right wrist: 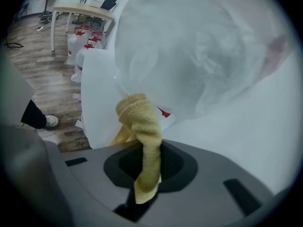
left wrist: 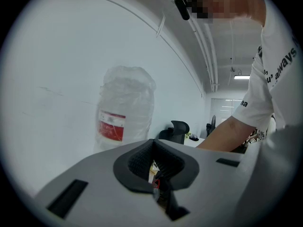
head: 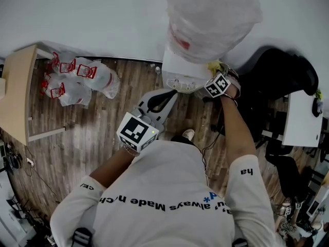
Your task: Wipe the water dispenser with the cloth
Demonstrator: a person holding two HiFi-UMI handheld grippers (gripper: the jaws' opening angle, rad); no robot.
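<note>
Right gripper: clenched on the cloth; upper right of centre in the head view, at the dispenser's top.
Cloth: yellow, bunched, rising out of the jaws; its tip lies where the bottle meets the white dispenser body.
Left gripper: jaws together, nothing between them; centre of the head view, pointed toward the dispenser, apart from it.
Dispenser: white, top centre of the head view, by the wall.
Bottle: plastic-wrapped, red label, on top of the dispenser.
Surroundings: bagged bottles upper left, beside a table; black chair at right.
</note>
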